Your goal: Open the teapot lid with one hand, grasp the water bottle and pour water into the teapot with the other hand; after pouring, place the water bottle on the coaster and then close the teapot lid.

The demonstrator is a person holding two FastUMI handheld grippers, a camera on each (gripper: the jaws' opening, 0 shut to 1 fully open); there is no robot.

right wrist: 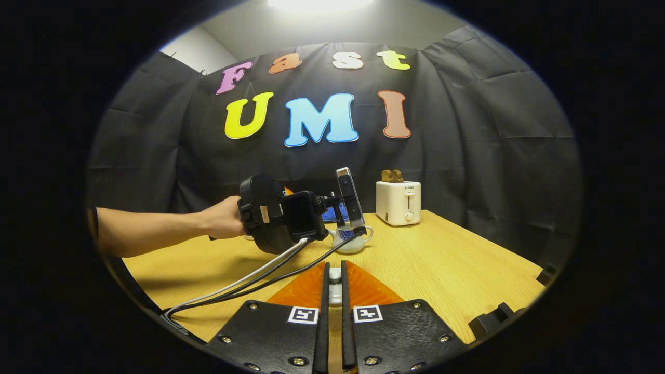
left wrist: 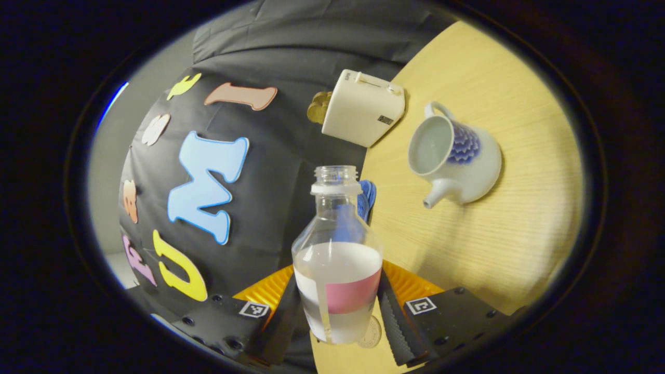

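water bottle (left wrist: 336, 259) | clamped in left claw (left wrist: 337, 311) | teapot (left wrist: 457, 158) lidless beyond

One clear plastic water bottle (left wrist: 336, 249), one white-and-blue ceramic teapot (left wrist: 457, 158), one cream toaster (left wrist: 363, 108), one wooden desk (left wrist: 493, 228).

A staged recording booth, not a lived-in kitchen. Black cloth (right wrist: 493, 156) hung as a backdrop around a pale wooden table (right wrist: 441, 270), with a plain grey wall (right wrist: 311, 26) and a bright ceiling light above the cloth. Kitchen props set out on the table: a white toaster (right wrist: 398, 203) with 2 slices of toast in it, and a white and blue teapot (left wrist: 457, 156). Cables (right wrist: 249, 283) trailing across the tabletop from handheld recording gear.
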